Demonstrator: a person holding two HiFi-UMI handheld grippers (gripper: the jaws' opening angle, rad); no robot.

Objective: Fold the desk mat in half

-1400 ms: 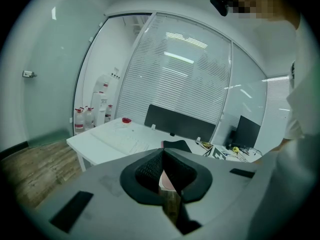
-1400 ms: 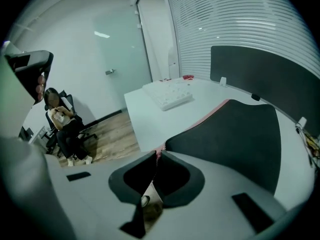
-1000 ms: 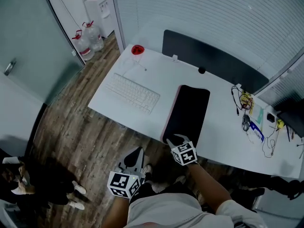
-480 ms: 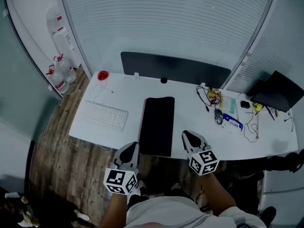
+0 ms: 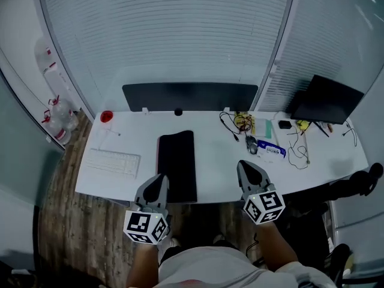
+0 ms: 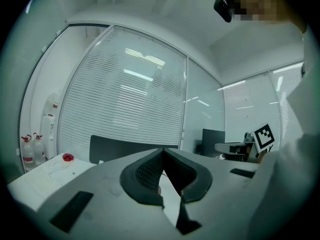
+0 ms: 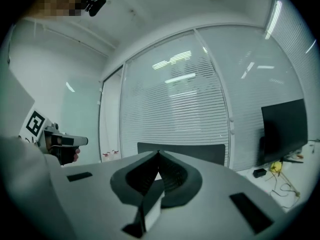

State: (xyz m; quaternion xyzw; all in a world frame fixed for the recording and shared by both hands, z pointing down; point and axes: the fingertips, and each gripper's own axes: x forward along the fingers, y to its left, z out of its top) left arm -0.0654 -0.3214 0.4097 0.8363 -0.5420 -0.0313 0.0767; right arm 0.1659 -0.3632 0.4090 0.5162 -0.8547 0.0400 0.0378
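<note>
**A:** Head view first: where's the desk mat?
**B:** The black desk mat [image 5: 177, 164] lies flat on the white desk [image 5: 210, 170]. It's a narrow strip running from the front edge toward the dark back panel [image 5: 189, 96]. A keyboard [image 5: 112, 162] sits to its left, apart from it. A mouse [image 5: 251, 144], a tangle of cables [image 5: 240, 123] and a monitor [image 5: 327, 99] are off to its right. A small red thing [image 5: 107, 117] is at the back left corner.

**A:** And the grippers there?
**B:** Both hang in front of the desk edge, touching nothing. The left gripper [image 5: 161, 180] is just beside the mat's near left corner. The right gripper [image 5: 245, 165] is well to the mat's right.

**A:** Left gripper view?
**B:** The jaw tips meet with nothing between them. The gripper's own body hides the mat. Past it are the panel, the red thing and water bottles [image 6: 27, 153] by a slatted glass wall [image 6: 135, 104].

**A:** Right gripper view?
**B:** The jaws have just been closing and are pressed together, empty. The left gripper shows at the left edge and the monitor at the right. The mat is again covered by the gripper's body.
</note>
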